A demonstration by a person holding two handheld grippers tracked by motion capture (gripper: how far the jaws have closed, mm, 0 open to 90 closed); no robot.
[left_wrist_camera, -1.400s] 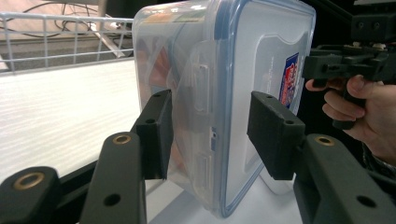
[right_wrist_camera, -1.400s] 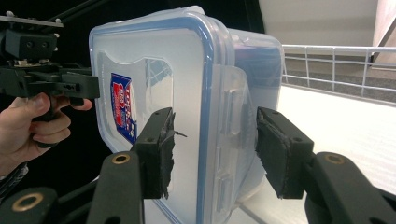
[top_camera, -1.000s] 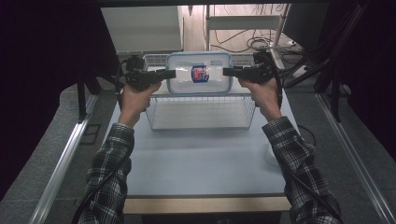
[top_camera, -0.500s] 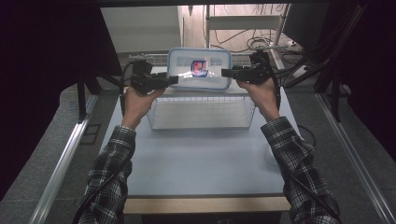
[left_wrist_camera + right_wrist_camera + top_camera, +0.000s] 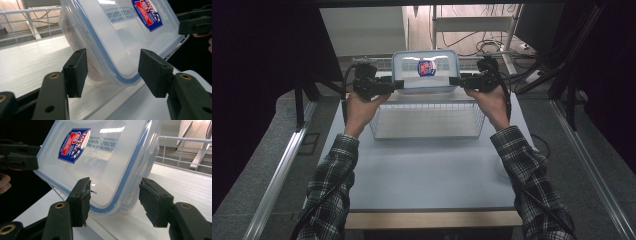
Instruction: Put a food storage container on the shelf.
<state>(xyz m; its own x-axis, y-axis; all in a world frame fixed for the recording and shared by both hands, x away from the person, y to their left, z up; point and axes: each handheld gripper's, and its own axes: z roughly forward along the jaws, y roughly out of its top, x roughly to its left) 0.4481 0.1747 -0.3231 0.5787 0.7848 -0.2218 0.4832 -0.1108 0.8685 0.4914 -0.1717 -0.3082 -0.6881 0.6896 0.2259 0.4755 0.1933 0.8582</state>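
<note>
Fingers of two grippers flank one container, one basket.

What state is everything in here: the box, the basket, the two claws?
Plastic box: lid on, tilted up on its lower edge.
Wire basket: upright, empty.
Left gripper: jaws just opening, astride a box corner, not pressing.
Right gripper: open, astride the other corner.

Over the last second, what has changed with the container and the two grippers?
The plastic container has moved toward the far edge of the table, beyond the wire basket, and stands tilted with its lid facing the person. The left gripper and right gripper have followed it; both jaws have just been opening, with the container's ends between the pads, apparently no longer pressed. The basket has stayed put.
</note>
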